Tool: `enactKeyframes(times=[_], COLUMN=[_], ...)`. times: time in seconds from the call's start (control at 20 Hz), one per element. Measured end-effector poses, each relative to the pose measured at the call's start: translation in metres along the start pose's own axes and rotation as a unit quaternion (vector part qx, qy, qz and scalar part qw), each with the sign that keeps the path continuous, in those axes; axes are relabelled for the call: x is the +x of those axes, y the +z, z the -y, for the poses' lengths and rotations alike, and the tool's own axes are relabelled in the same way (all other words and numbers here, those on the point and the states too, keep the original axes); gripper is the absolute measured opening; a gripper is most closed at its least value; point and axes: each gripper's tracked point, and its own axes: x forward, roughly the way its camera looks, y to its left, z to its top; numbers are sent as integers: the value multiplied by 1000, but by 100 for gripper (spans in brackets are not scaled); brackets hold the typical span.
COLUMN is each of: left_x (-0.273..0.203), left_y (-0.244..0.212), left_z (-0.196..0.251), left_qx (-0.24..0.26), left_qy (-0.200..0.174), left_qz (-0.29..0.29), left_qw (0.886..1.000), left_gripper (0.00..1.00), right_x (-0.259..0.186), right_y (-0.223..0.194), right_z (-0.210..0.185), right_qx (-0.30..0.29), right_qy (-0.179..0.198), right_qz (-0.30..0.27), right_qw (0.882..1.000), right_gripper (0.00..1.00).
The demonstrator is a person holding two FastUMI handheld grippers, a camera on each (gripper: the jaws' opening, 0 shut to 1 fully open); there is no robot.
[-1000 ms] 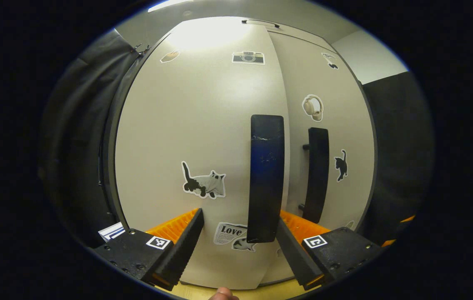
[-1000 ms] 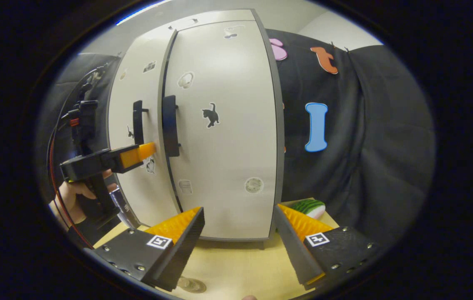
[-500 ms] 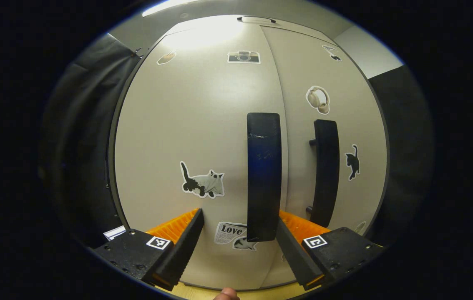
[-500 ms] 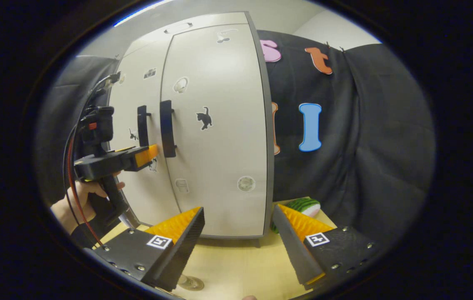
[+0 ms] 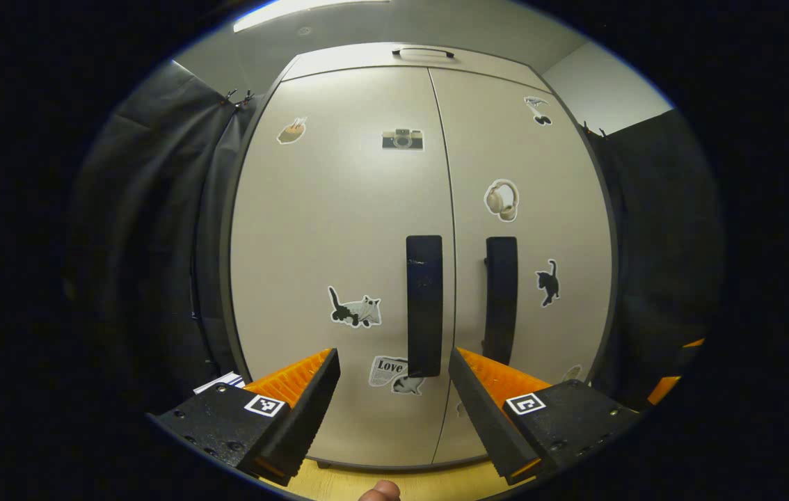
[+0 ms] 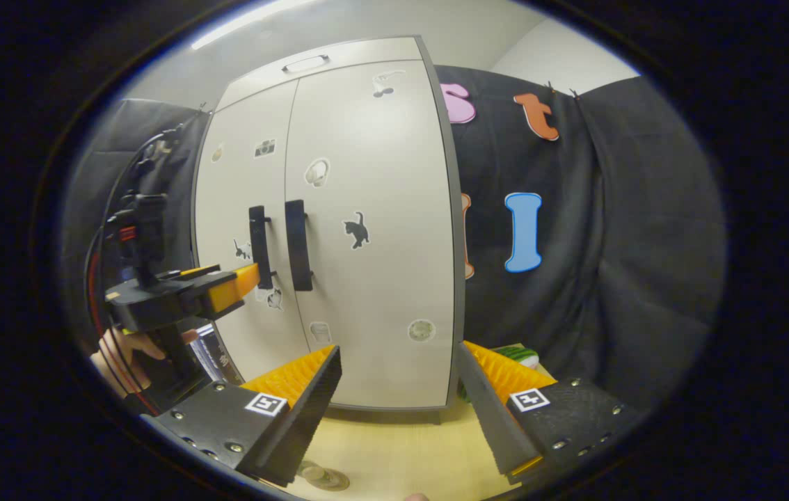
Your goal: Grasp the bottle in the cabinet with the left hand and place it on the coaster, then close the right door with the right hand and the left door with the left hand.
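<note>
Wooden tabletop (image 6: 394,452) nearest, bare between the right gripper (image 6: 394,407) fingers, spread wide and holding nothing. Small round disc (image 6: 321,476) flat on the wood by the lower edge, just under the left finger; whether coaster or not, cannot tell. Green striped thing (image 6: 520,355) past the right finger, partly hidden by it, near the cabinet's (image 6: 367,209) right corner. Farther left in the right gripper view, left gripper (image 6: 245,282) held by a hand (image 6: 123,348), tip near the left handle (image 6: 259,236) but apart from it.

Left gripper (image 5: 391,390) in its own view also spread wide, empty, aimed at the seam between the doors. Fingertip (image 5: 379,491) at the bottom edge. White striped thing (image 5: 217,383) peeking beside the left finger, low at the cabinet's left side. Left door (image 5: 339,243) and right door (image 5: 527,229) both flush, edges meeting in one thin line; right handle (image 5: 500,296) just beside the left one. Stickers scattered over both doors. Top handle (image 5: 422,51) on the cabinet's upper panel. Bottle out of sight. Dark cloth (image 6: 610,243) hanging close on both sides of the cabinet; open room over the wood in front.
</note>
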Motion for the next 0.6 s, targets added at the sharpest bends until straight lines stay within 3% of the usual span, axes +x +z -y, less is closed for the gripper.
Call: enactKeyframes(times=[0.35,0.6], left_x=[-96,-139], left_y=[11,25], left_z=[-5,-14], left_qx=[-4,-6], left_qy=[12,39], left_qz=[-5,2], left_qw=[1000,999], left_gripper=[99,99], right_x=[-23,-40], right_y=[26,35], right_z=[-12,-15], right_qx=[-1,-16], right_qy=[1,-2], right_qz=[29,39], right_qw=[1000,999], right_gripper=[100,100])
